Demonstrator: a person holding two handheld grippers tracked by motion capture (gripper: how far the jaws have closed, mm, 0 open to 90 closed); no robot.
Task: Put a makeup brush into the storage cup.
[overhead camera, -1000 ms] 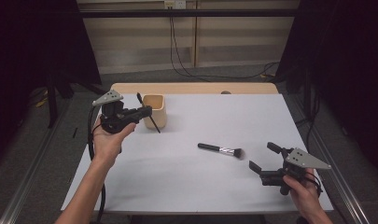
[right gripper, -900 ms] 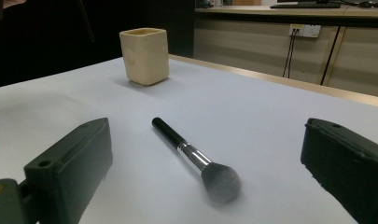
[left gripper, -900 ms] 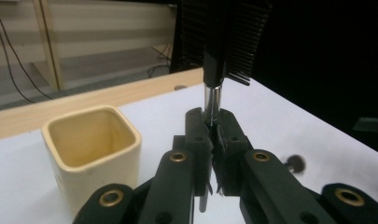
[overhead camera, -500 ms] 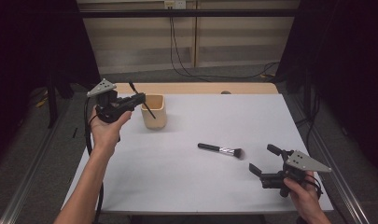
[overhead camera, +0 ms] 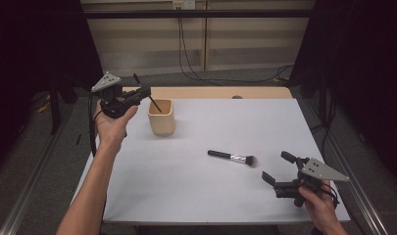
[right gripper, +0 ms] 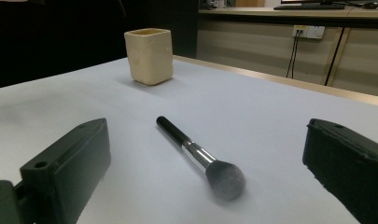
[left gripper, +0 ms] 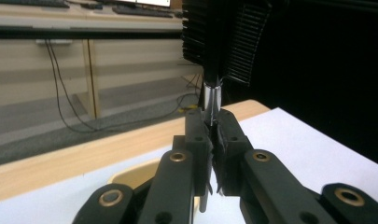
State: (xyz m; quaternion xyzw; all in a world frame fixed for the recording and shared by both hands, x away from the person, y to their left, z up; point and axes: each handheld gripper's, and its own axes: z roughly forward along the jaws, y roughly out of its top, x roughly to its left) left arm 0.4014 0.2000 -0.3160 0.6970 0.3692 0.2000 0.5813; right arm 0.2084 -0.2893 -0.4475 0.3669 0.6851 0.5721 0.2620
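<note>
My left gripper [overhead camera: 139,93] is shut on a black brush [overhead camera: 154,104], raised just left of the beige cup [overhead camera: 161,120]. The brush slants down, and its lower handle end sits at the cup's mouth. In the left gripper view the jaws [left gripper: 213,128] pinch the brush just below its silver ferrule [left gripper: 213,95], the dark bristle head stands above, and the cup's rim [left gripper: 130,176] lies below. A second brush [overhead camera: 233,157] with a black handle and round soft head lies flat on the white table [overhead camera: 186,191]. My right gripper [overhead camera: 277,167] stands open beside that brush's head, low over the table.
The cup [right gripper: 149,56] stands at the table's far left; the loose brush [right gripper: 196,154] lies between my right jaws and it. A wooden strip [overhead camera: 210,92] runs along the far edge. Cables hang on the back wall, and dark drapes flank both sides.
My left hand has carried its brush up and toward the far left, bringing the handle end from beside the cup to its mouth. The right hand has kept still.
</note>
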